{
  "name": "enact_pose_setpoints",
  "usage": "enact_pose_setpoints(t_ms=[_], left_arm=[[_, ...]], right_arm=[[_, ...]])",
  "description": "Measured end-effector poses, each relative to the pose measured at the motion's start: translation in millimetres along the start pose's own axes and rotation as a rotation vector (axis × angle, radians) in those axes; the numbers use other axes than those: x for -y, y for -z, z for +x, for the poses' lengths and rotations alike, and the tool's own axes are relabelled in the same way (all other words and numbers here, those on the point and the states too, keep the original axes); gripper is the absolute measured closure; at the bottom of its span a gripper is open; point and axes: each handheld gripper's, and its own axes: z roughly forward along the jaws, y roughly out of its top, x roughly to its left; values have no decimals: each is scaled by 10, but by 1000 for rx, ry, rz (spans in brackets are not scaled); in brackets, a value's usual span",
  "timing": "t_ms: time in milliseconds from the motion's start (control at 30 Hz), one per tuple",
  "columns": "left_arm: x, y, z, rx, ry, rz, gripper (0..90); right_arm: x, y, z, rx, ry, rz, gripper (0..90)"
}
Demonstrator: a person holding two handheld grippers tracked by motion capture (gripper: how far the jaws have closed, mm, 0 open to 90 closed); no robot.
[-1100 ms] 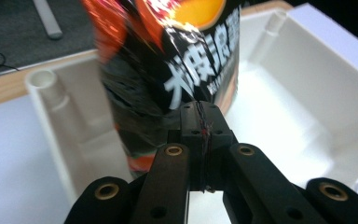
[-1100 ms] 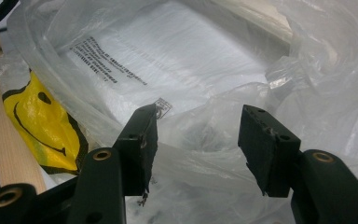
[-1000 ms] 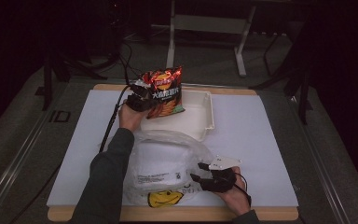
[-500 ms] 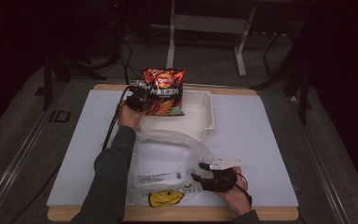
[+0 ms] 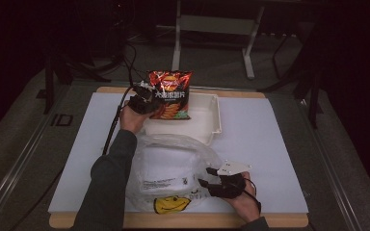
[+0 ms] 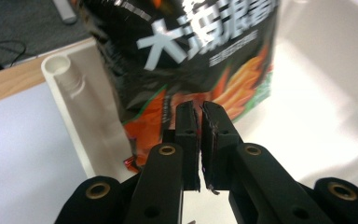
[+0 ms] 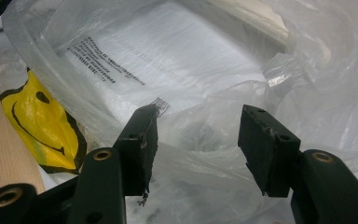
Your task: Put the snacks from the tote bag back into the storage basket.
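A red and black chips bag (image 5: 169, 94) (image 6: 191, 46) stands upright in the white tray (image 5: 207, 120) (image 6: 60, 70) at the back. My left gripper (image 5: 148, 103) (image 6: 198, 109) is at its lower left edge. Its jaws have just been opening and stand a narrow crack apart, with the bag right at their tips and nothing seen pressed between the pads. My right gripper (image 5: 206, 176) (image 7: 198, 121) is open at the right side of a clear plastic bag (image 5: 168, 163) (image 7: 182, 51). Loose film lies between its jaws.
The plastic bag has a yellow smiley face (image 5: 171, 204) (image 7: 37, 121) near the table's front edge. A white mat (image 5: 270, 144) covers the wooden table. The left gripper's cable (image 5: 113, 125) trails along the left forearm.
The chips bag has swung from a tilt to upright and shifted slightly right in the tray, with the left gripper following. The right hand has not moved.
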Motion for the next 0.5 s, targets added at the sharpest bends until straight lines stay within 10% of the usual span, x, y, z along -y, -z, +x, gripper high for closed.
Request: enact_pose_setpoints(t_ms=[500], left_arm=[[96, 345, -137, 74, -107, -50, 855]], right_arm=[[-87, 67, -21, 15, 16, -18, 470]])
